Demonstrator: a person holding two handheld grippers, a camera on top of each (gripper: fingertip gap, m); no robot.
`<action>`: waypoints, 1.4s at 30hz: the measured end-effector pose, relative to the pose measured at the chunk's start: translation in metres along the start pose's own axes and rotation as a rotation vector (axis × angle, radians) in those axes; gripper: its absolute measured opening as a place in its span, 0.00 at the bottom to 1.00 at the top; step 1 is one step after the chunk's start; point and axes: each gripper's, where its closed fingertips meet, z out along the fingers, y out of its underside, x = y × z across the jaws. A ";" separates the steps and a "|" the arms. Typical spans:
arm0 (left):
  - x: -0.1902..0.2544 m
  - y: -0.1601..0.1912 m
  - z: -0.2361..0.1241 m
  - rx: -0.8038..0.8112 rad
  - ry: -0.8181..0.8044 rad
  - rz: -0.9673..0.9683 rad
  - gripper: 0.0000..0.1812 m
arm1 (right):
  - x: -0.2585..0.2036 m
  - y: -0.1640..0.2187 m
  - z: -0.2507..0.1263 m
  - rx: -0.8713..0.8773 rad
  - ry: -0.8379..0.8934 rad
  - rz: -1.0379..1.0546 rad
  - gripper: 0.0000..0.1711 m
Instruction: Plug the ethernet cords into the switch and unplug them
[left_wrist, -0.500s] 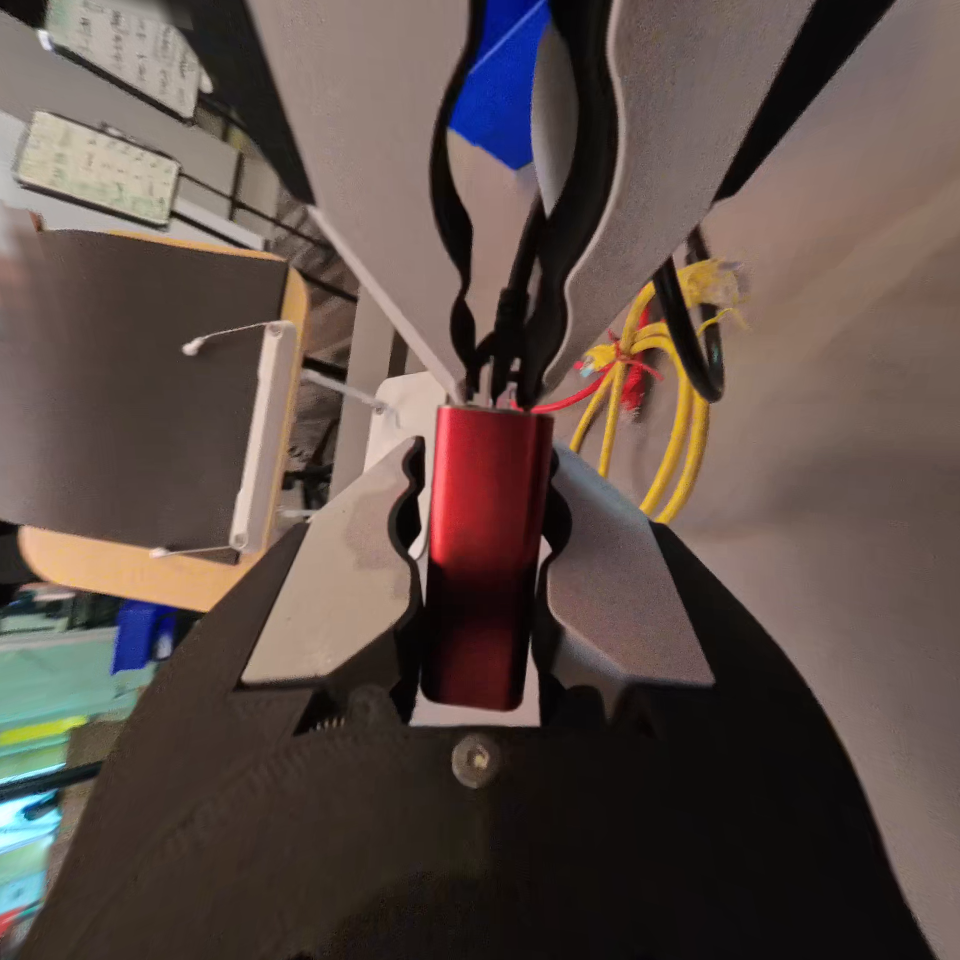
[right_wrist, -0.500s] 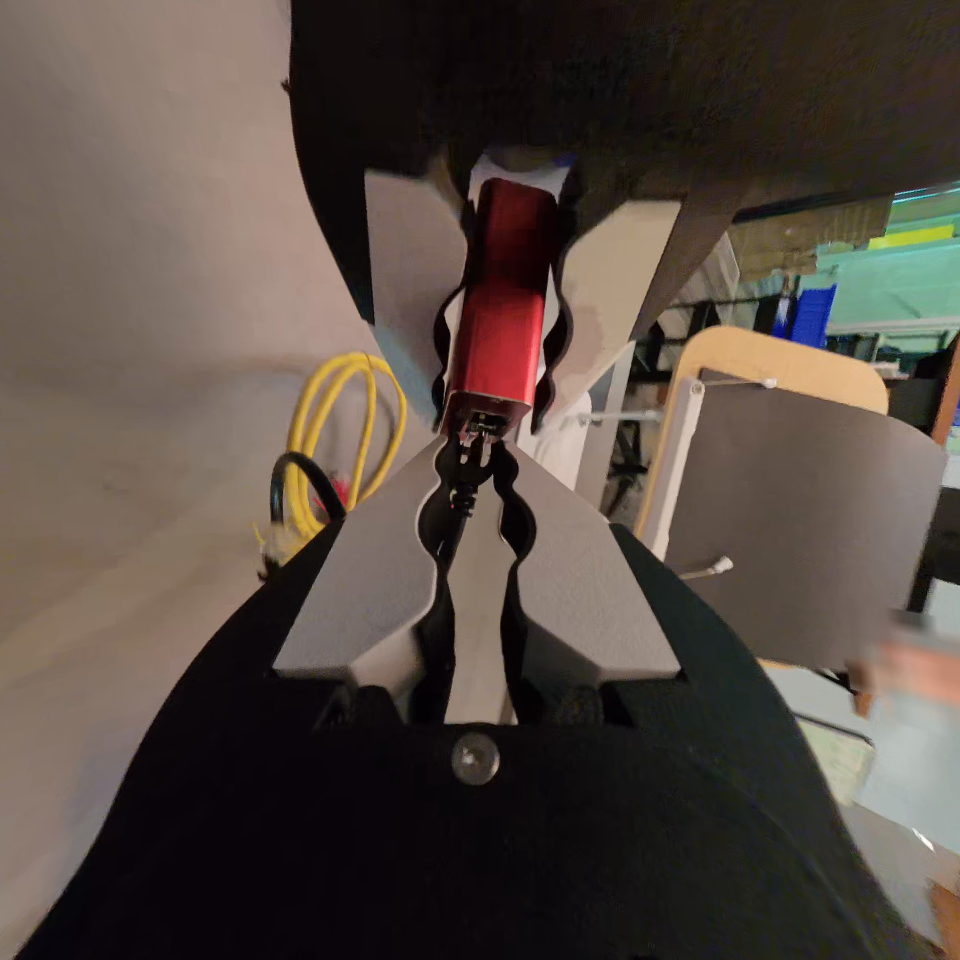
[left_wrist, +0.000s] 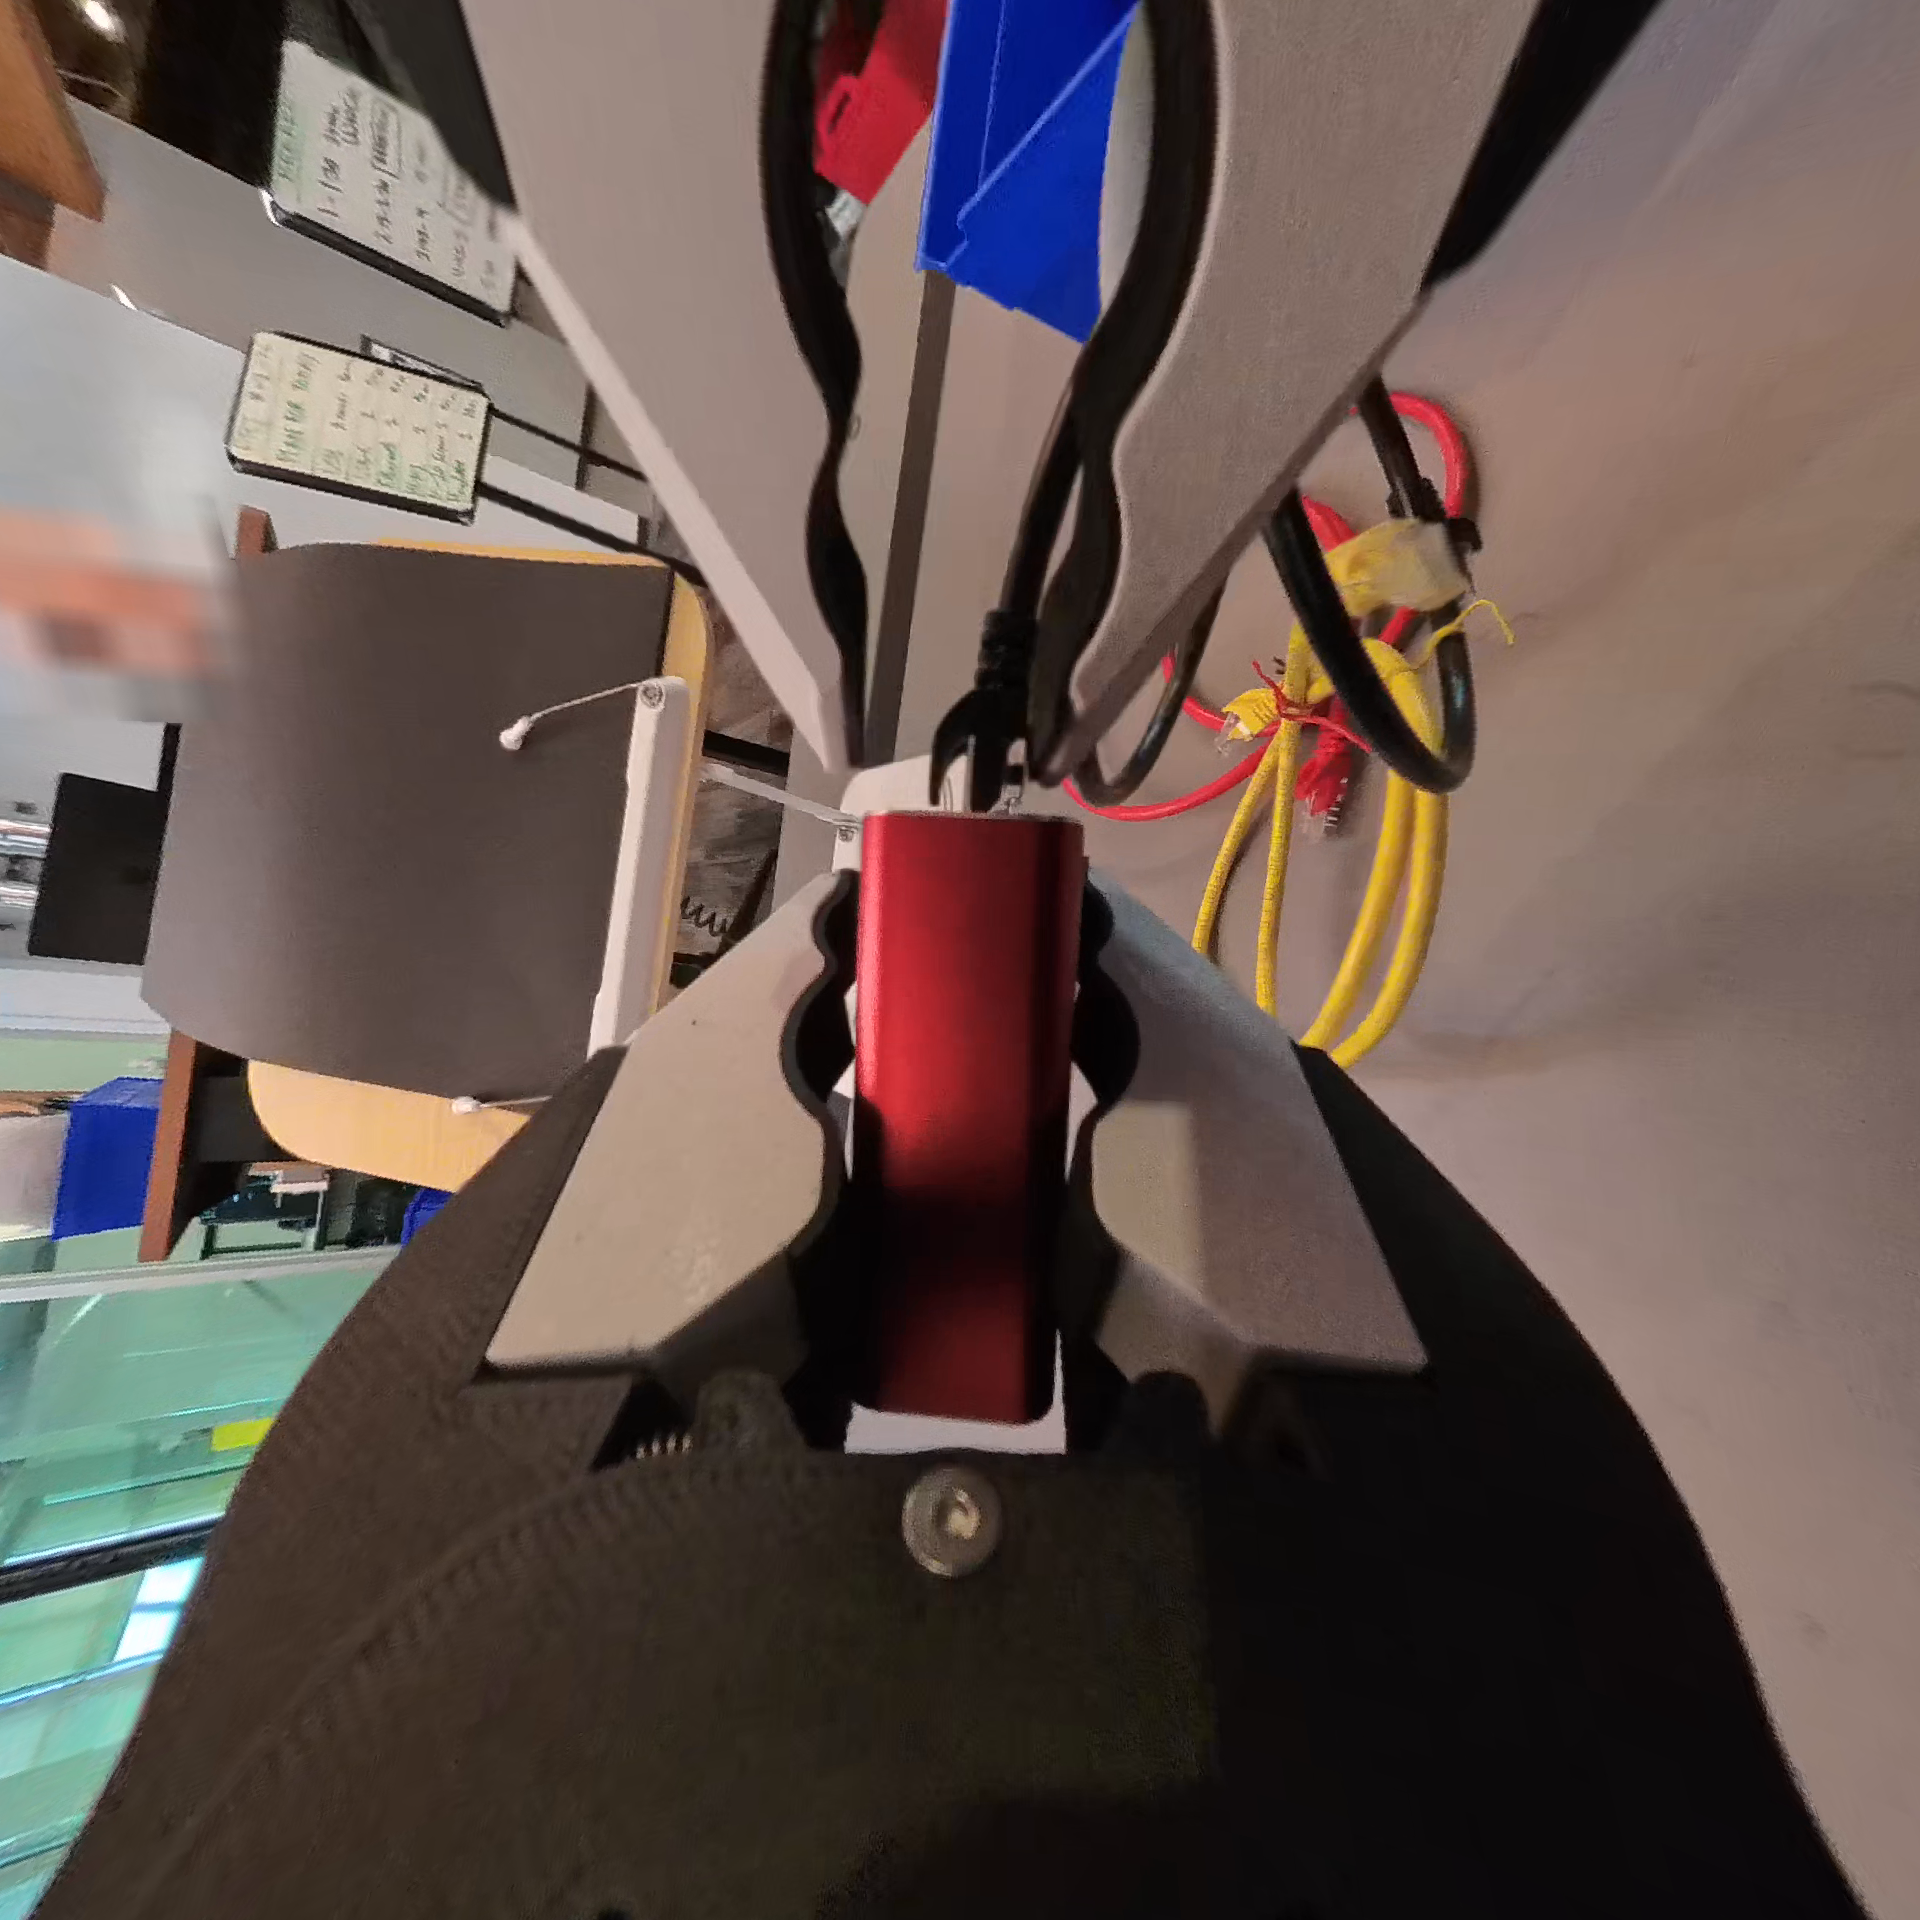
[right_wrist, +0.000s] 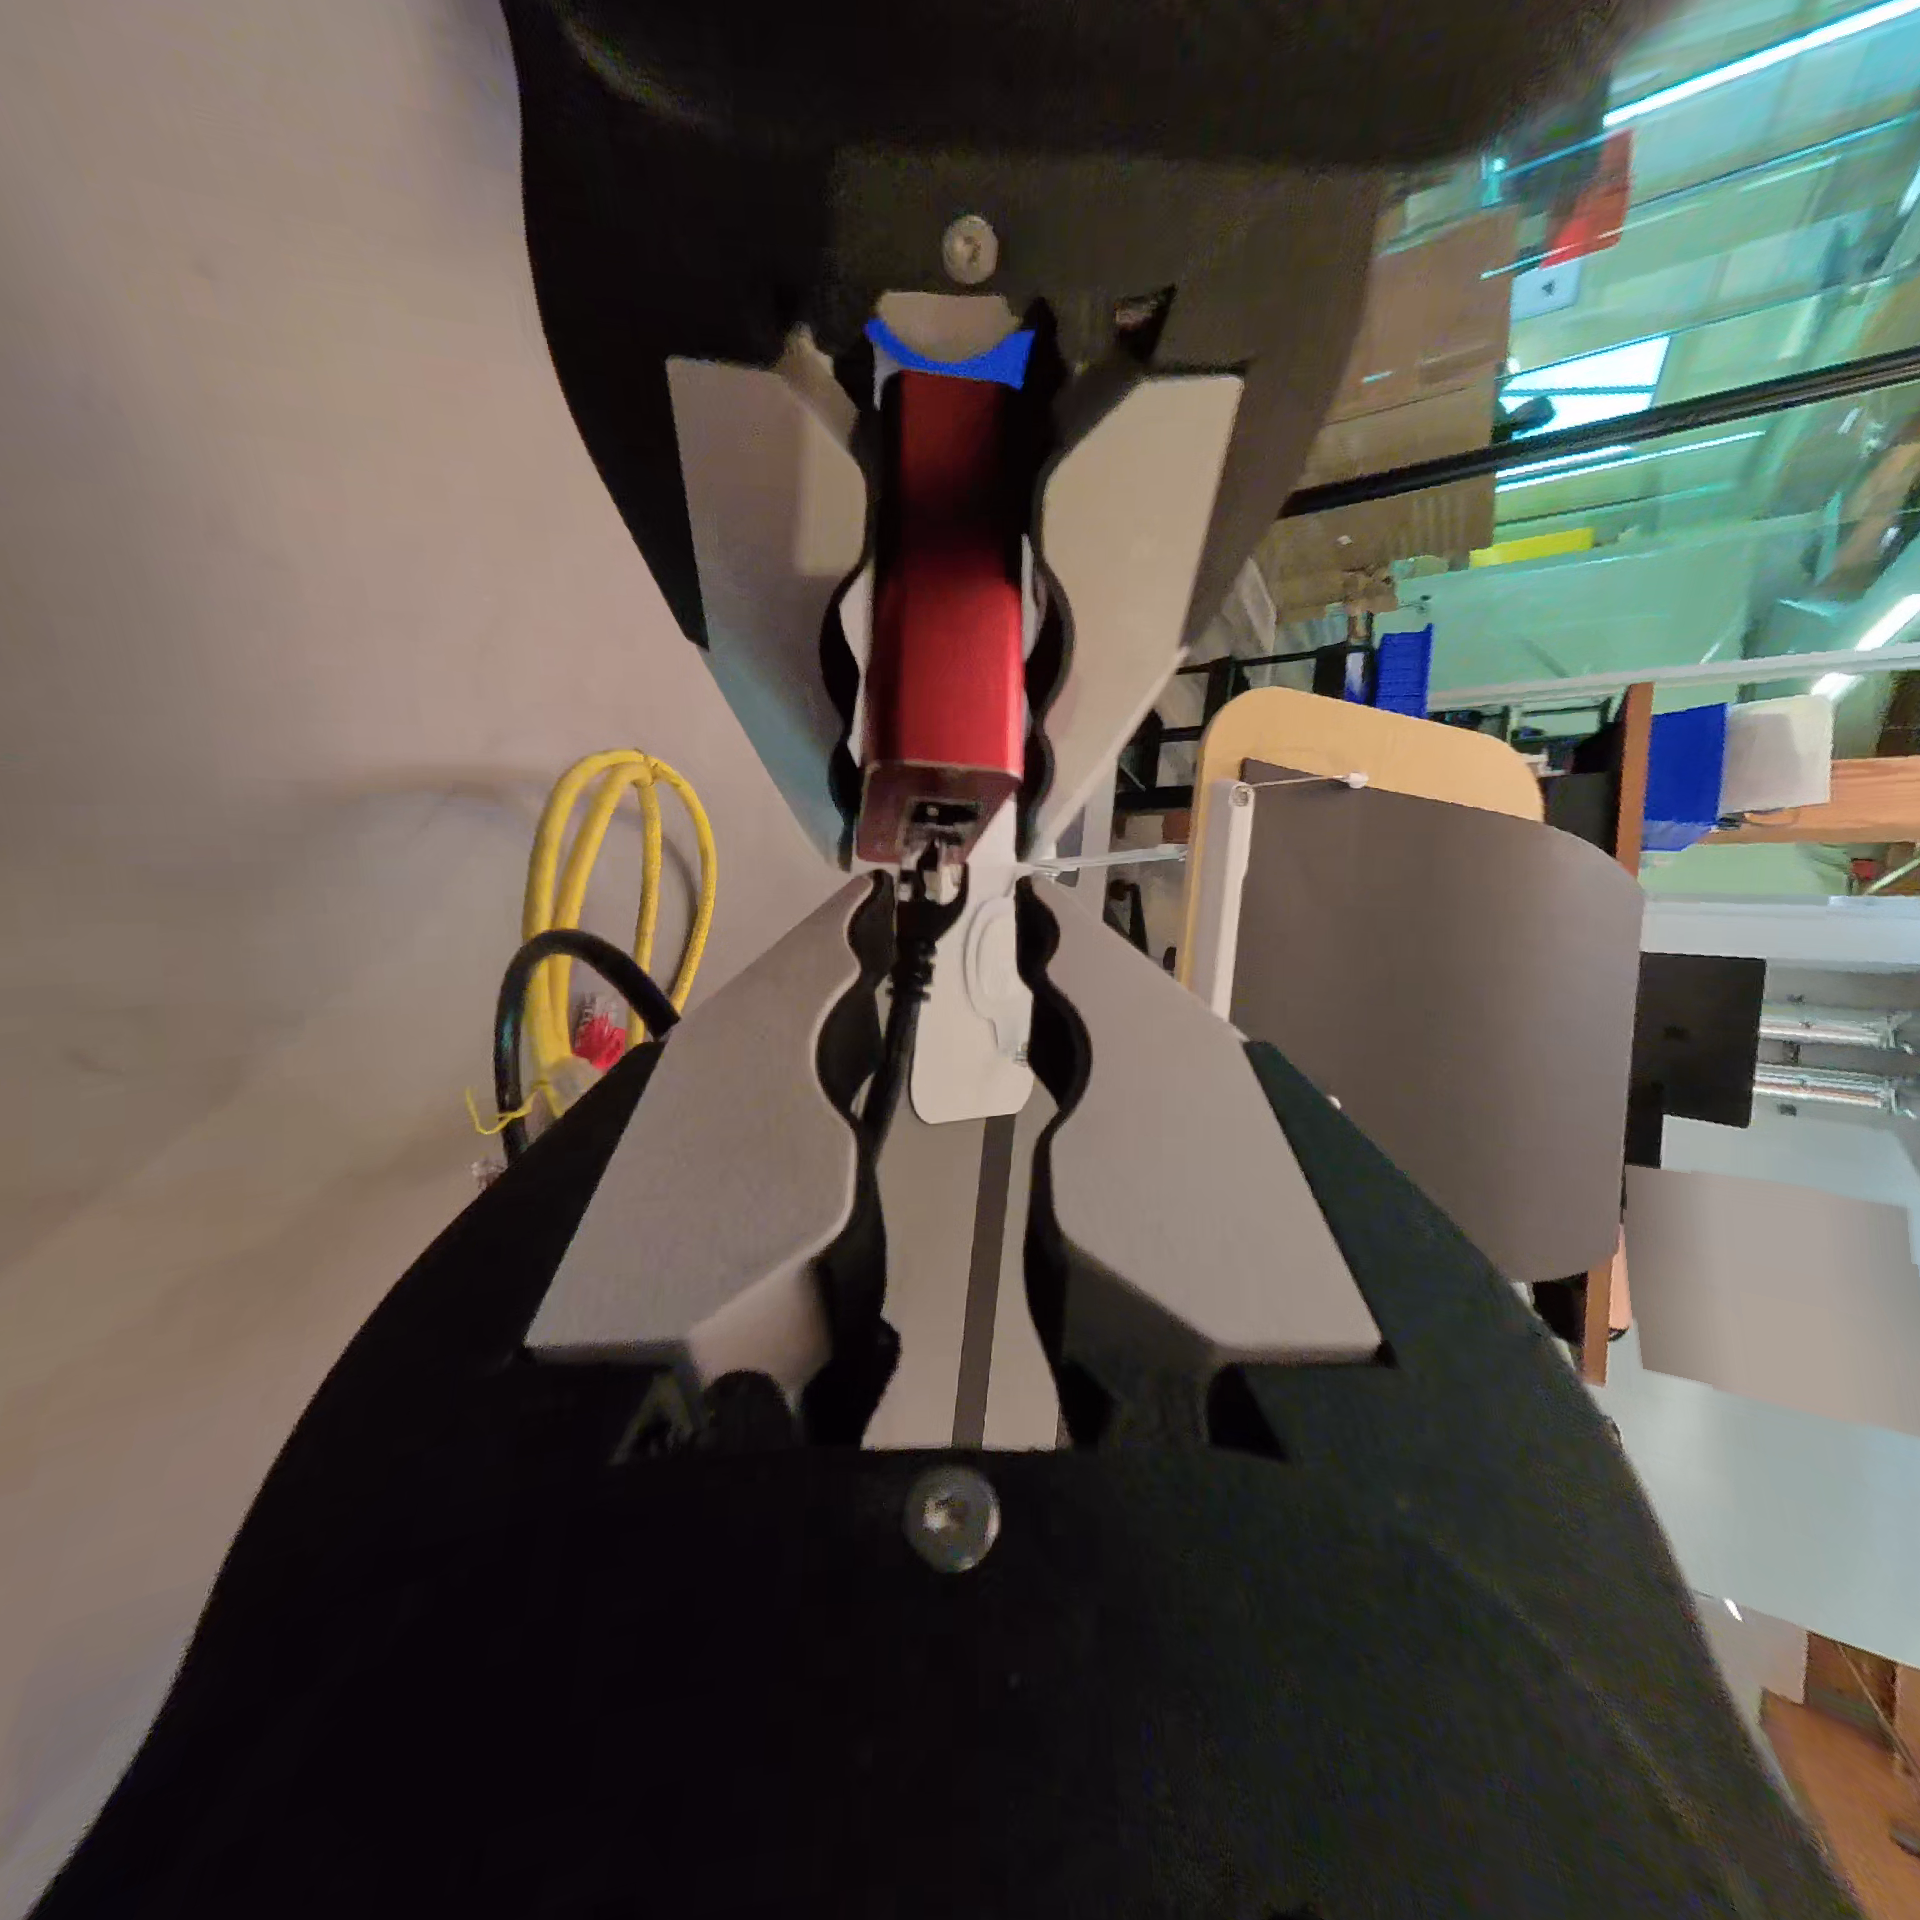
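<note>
Behind, only left view shows red cords (left_wrist: 1434, 457); left gripper (left_wrist: 961, 935) clamps switch (left_wrist: 961, 1101), right gripper (right_wrist: 940, 914) clamps black cord (right_wrist: 904, 1018).

switch (left_wrist: 961, 1101) sits lengthwise between the left gripper (left_wrist: 961, 925) fingers, port end pointing away from it. right gripper (right_wrist: 940, 904) faces that port end head-on, tip to tip with the left one. black ethernet cord (right_wrist: 904, 1029) runs between the right gripper fingers, its plug at the switch port; whether it is seated I cannot tell. yellow cable coil (left_wrist: 1340, 883) lies on the table (left_wrist: 1662, 935) right of the switch in the left wrist view, red cable (left_wrist: 1195, 800) tangled with it. chair (left_wrist: 416, 831) stands left of the switch, behind the table edge.
</note>
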 end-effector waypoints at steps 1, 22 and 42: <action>0.000 -0.001 -0.001 0.008 0.003 -0.006 0.21 | 0.000 0.000 -0.001 0.003 -0.001 0.005 0.13; 0.003 -0.007 -0.001 0.035 0.033 -0.026 0.20 | -0.007 -0.004 0.003 0.029 -0.058 -0.019 0.06; 0.013 0.000 0.006 0.019 0.091 -0.114 0.20 | -0.017 0.004 0.008 -0.094 -0.115 -0.035 0.05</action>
